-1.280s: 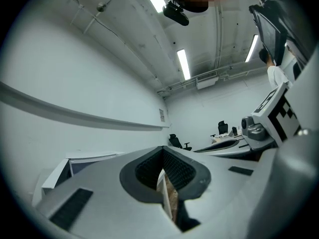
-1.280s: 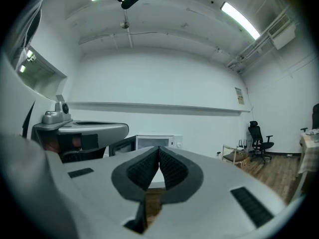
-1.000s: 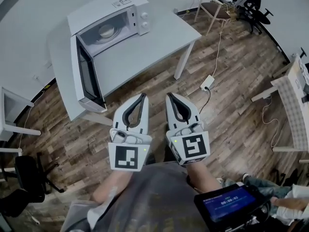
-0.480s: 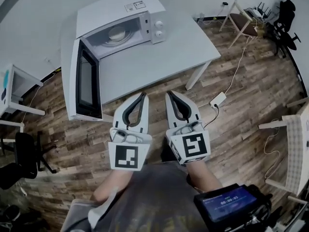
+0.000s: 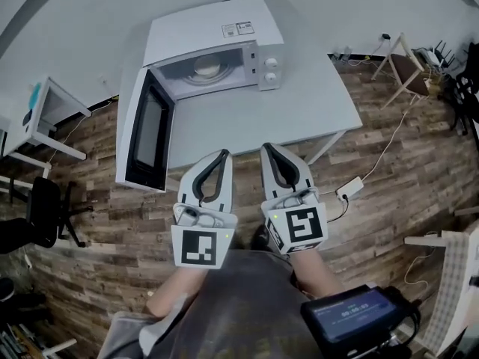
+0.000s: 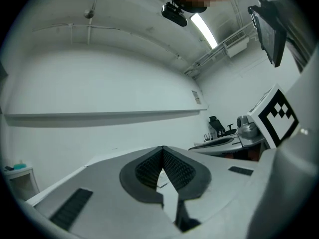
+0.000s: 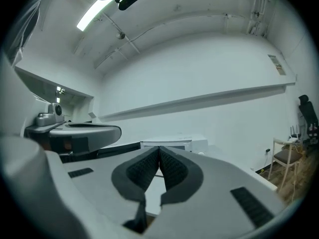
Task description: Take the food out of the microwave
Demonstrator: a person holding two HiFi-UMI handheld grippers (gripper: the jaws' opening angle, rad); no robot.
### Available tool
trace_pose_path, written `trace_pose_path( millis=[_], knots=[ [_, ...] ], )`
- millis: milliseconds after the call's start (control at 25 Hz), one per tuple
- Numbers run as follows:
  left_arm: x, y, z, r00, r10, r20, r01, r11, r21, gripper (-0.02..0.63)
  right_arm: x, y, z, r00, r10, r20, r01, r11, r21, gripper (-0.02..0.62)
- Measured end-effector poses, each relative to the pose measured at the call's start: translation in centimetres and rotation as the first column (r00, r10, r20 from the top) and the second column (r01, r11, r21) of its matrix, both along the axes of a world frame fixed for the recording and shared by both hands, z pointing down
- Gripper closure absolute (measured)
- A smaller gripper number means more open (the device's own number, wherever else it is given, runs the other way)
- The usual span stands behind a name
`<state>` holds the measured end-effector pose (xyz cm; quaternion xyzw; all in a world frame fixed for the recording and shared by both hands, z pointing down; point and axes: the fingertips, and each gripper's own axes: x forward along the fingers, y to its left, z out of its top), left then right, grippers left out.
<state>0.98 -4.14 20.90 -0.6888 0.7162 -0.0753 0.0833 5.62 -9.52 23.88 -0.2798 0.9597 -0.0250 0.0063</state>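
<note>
A white microwave (image 5: 217, 47) stands on a white table (image 5: 247, 122) with its door (image 5: 146, 137) swung open to the left. Inside it sits the food, a pale dish (image 5: 203, 67) on the turntable. My left gripper (image 5: 222, 155) and right gripper (image 5: 267, 149) are held side by side in front of the table's near edge, pointing level at the microwave, well short of it. In both gripper views the jaws meet at the tips, left gripper (image 6: 163, 148) and right gripper (image 7: 159, 148), with nothing between them. The right gripper view shows the microwave (image 7: 174, 143) straight ahead.
A small white side table (image 5: 45, 118) and a black office chair (image 5: 37, 215) stand at the left. A wooden chair (image 5: 408, 66) is at the back right. A power strip (image 5: 350, 189) with its cable lies on the wood floor. A screen device (image 5: 352, 316) is at the bottom right.
The table and microwave have shifted right and nearer in the head view as I moved towards them. Both grippers stay shut and side by side.
</note>
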Motion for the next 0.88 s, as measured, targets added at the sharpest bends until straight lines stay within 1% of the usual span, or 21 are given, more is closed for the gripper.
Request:
trace_pose_path(
  millis=[80, 120, 280, 400, 600, 720, 880],
  knots=[
    [-0.8, 0.1, 0.3, 0.999, -0.031, 0.017, 0.031, 0.999, -0.010, 0.598, -1.2, -0.4, 0.3, 0.999, -0.034, -0.007, 0.034, 0.999, -0.006, 0.588],
    [-1.4, 0.2, 0.5, 0.999, -0.050, 0.014, 0.050, 0.999, -0.012, 0.598, -2.0, -0.5, 0.5, 0.999, -0.053, -0.010, 0.053, 0.999, -0.004, 0.588],
    [-4.4, 0.5, 1.3, 0.991, -0.135, -0.022, 0.134, 0.991, -0.003, 0.598, -5.1, -0.2, 0.7, 0.990, -0.135, -0.031, 0.136, 0.991, 0.018, 0.588],
    [-6.4, -0.6, 1.5, 0.985, -0.167, -0.036, 0.168, 0.986, 0.019, 0.598, -7.2, -1.1, 1.0, 0.983, -0.173, -0.053, 0.175, 0.984, 0.032, 0.588],
    [-9.9, -4.3, 1.9, 0.978, -0.193, -0.082, 0.197, 0.979, 0.046, 0.598, -10.6, -4.6, 1.2, 0.976, -0.201, -0.088, 0.207, 0.977, 0.061, 0.588],
    [-12.7, -7.6, 1.7, 0.976, -0.199, -0.091, 0.206, 0.976, 0.068, 0.598, -13.2, -7.7, 0.8, 0.974, -0.211, -0.089, 0.217, 0.973, 0.077, 0.588],
    [-16.5, -11.7, 2.3, 0.972, -0.207, -0.108, 0.215, 0.974, 0.071, 0.598, -16.9, -11.1, 0.7, 0.970, -0.229, -0.085, 0.237, 0.966, 0.101, 0.588]
  ],
)
